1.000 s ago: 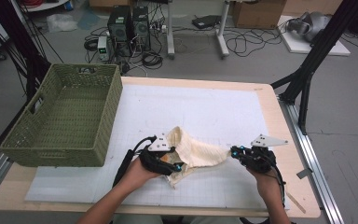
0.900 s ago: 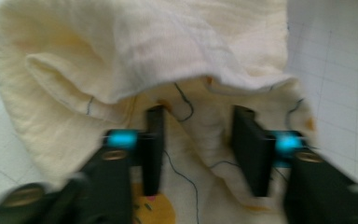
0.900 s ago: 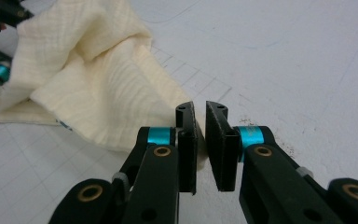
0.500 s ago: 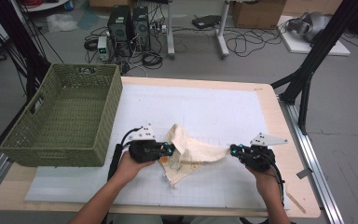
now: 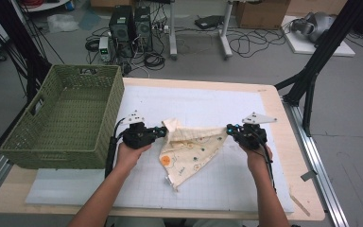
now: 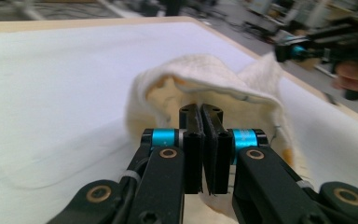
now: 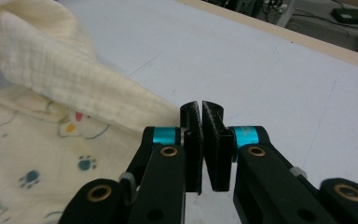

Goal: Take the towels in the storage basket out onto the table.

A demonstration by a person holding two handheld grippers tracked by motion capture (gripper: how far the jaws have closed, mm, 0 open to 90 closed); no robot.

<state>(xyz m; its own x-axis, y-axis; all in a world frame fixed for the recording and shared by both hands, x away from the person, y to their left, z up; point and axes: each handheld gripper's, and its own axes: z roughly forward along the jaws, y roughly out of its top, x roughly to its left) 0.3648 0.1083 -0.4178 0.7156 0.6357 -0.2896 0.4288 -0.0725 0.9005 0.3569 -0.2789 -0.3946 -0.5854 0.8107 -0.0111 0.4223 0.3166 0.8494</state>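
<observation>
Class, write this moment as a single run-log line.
left claw: shut on cloth | right claw: shut on cloth | cloth: stretched between

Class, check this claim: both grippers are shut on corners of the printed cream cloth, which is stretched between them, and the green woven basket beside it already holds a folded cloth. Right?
One error: the green woven basket is empty, as the high view shows. The rest stands: the left gripper and right gripper are shut on the printed cream cloth stretched between them.

A green woven basket stands empty at the worktop's left edge. A white gridded mat covers most of the worktop's surface.
</observation>
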